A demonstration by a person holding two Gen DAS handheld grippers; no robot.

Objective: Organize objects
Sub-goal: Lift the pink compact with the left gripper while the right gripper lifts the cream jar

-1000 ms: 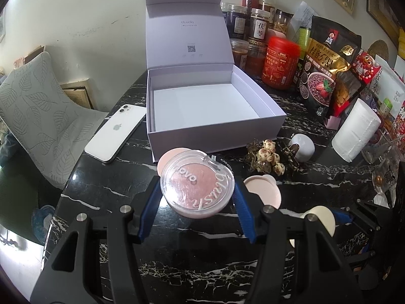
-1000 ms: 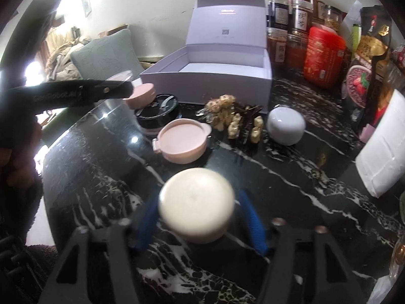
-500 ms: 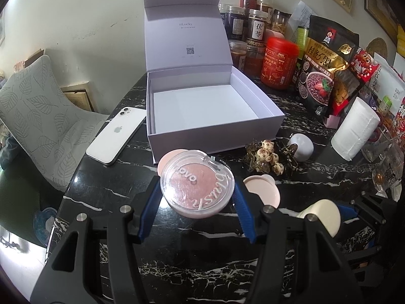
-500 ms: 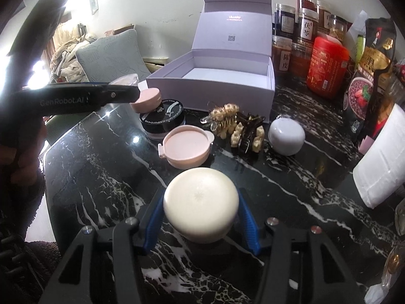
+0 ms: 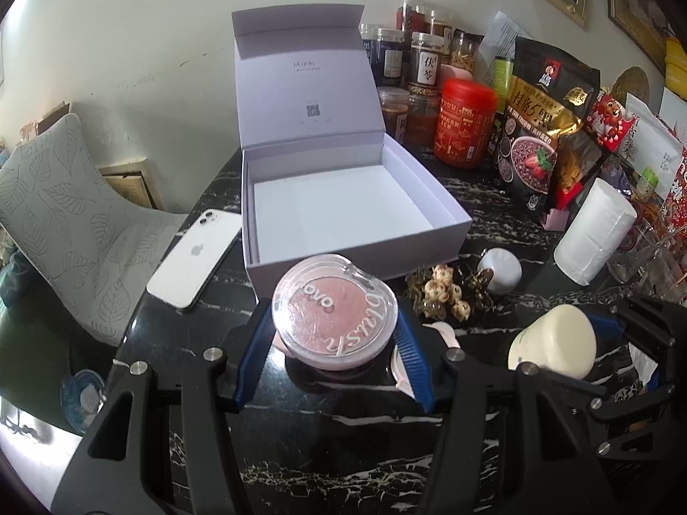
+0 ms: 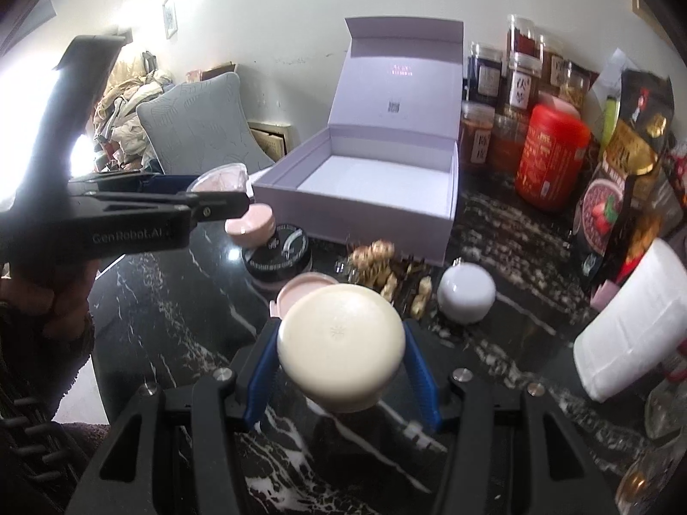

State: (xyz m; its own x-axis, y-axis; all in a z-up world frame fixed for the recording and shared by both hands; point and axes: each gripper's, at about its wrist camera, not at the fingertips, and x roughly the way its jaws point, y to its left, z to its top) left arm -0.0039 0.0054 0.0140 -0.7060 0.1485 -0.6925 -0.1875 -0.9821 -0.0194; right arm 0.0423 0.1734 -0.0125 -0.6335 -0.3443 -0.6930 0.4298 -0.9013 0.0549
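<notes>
The left gripper (image 5: 334, 334) is clamped on a clear-lidded blush compact (image 5: 334, 307), its blue pads pressing both sides of the case. The right gripper (image 6: 341, 362) is likewise closed on a cream round case (image 6: 341, 343), gripped at its flanks. Both items appear to be held clear of the black marble table (image 5: 300, 442).

Progress: the lavender box (image 5: 343, 210) stands directly ahead of both tools with its lid raised, and its white interior shows nothing inside. No item has been stowed. Judged from this, the task is at an early stage: two items are in hand and remain to be placed, and several more lie between the tools and the box.

Remaining on the table, ahead of the right gripper: a pink compact (image 6: 300, 294) just beyond the cream case, a black jar (image 6: 277, 253), a second pink case (image 6: 251, 221), a cluster of hair clips (image 6: 386, 270) and a white dome-shaped item (image 6: 466, 294).

View differences: the right wrist view alone shows the black jar, and the person's hand (image 6: 38, 300) on the left tool's handle. The left wrist view alone shows a white phone (image 5: 195, 253) ahead and to the left of the left gripper, beside the box, and most of the box floor.
</notes>
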